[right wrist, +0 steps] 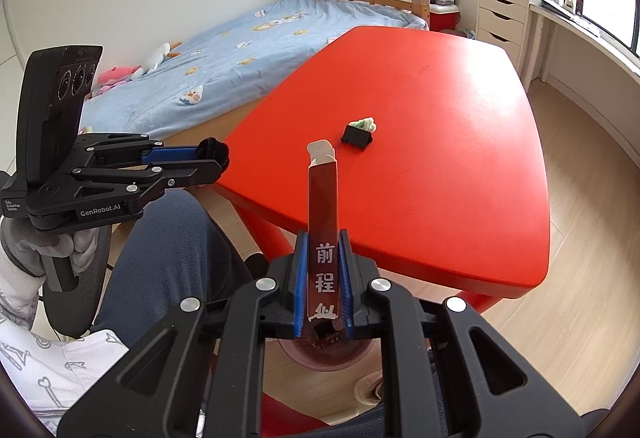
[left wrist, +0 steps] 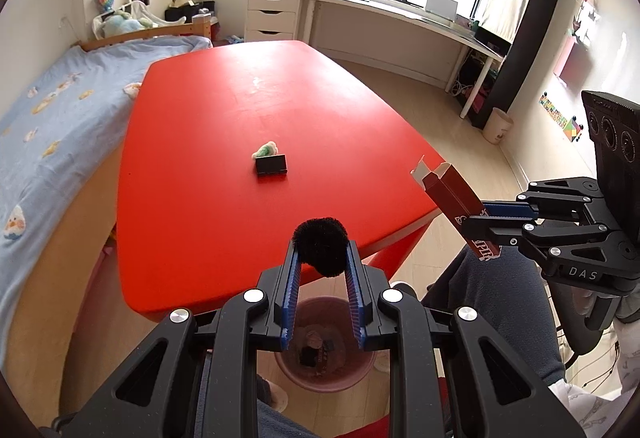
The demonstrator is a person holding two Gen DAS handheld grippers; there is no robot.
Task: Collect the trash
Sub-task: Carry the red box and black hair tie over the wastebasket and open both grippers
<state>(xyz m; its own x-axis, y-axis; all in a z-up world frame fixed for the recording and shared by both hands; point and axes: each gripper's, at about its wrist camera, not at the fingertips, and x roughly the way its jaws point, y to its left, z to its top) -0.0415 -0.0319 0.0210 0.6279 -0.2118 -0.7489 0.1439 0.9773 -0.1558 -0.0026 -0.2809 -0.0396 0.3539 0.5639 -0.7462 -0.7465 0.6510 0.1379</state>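
Left gripper (left wrist: 320,258) fingers clamp a black pompom (left wrist: 320,245); right gripper (right wrist: 323,278) fingers grip a dark red carton (right wrist: 323,206), long axis running forward. The pink bin (left wrist: 320,370) sits directly below both loads, just off the table (left wrist: 240,110) edge.

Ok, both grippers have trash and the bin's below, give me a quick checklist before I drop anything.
1. left gripper shut on the black pom-pom: ok.
2. right gripper shut on the red carton: ok.
3. pink bin below the left gripper: ok.
4. Bin below the right gripper: ok; its rim shows under the fingers.
5. Room left in the bin: cannot tell.
6. Table cleared: not ok; a black clip and a green-white scrap remain on the red table.
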